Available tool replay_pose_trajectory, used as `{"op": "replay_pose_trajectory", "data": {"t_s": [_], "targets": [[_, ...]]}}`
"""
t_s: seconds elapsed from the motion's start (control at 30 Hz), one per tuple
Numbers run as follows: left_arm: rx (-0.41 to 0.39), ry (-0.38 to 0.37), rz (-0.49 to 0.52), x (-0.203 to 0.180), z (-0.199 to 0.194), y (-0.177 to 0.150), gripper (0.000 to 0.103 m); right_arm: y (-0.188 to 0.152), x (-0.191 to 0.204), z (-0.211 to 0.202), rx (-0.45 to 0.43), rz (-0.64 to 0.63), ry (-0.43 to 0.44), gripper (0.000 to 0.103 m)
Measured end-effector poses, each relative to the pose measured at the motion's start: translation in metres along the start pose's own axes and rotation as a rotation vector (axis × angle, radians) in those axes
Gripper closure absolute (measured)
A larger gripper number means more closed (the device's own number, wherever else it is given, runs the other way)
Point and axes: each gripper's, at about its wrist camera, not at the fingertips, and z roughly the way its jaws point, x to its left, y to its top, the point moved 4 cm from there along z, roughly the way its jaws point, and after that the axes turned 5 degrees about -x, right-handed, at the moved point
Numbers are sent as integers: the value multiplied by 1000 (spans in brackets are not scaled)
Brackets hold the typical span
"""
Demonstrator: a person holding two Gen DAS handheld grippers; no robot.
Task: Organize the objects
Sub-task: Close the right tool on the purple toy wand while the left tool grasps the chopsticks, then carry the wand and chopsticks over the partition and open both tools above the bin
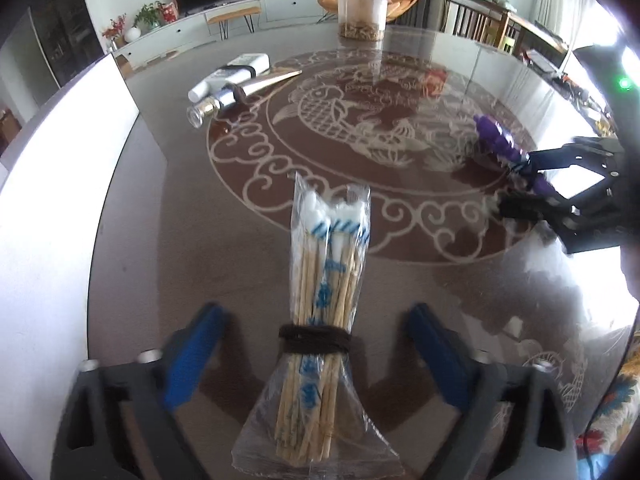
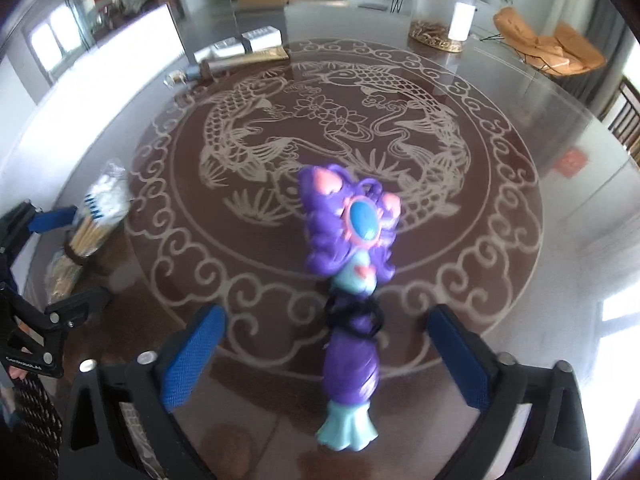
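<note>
Left gripper [image 1: 316, 344] straddles swab bundle [image 1: 320, 300]; bottles [image 1: 230, 84] lie beyond.

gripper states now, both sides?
Left gripper: open, straddling the cotton swab bundle, not clamped.
Right gripper: open, straddling the purple mermaid toy, not clamped.

You have a clear plastic packet of wooden cotton swabs [image 1: 320, 320] lying flat on the glossy worktop [image 1: 160, 208], cotton tips pointing away from you, blue print along the bag and a dark brown band wrapped round its lower half. Well to its right lies a purple and teal plastic mermaid-like toy [image 2: 352, 300], head away from you, pale teal tail fin nearest, a blue oval set in pink on its head. A black loop circles its waist; the blur leaves it unclear whether that is a hair tie or part of the toy.
</note>
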Motion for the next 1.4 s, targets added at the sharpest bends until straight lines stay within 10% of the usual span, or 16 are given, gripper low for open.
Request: {"op": "replay_pose_trajectory", "data": {"t_s": [0.07,0.1,0.13,0.7,0.87,1.2,1.33,1.4], "targets": [[-24,8,-23,4,-5,3,63,8,4,-4,-4,-38,-5,50],[-35,11,-33,5,-8,3,73,9,4,-4,4,-38,-5,76],[-41,22,-43,7,-11,1,74,9,4,-6,14,-26,-3,82],[-305,26,-246,53,-139,-28,74,51,57,-80,-120,3,147,93],[-319,25,-266,58,-152,-39,74,38,50,-62,28,-21,100,46],[-319,-6,-270,49,-150,-40,74,1,34,-13,190,-8,46,46],[-319,-3,-288,55,-153,-48,74,3,41,-16,168,-89,17,84],[-321,-10,-311,60,-156,-50,74,2,43,-19,167,-116,6,84]]}}
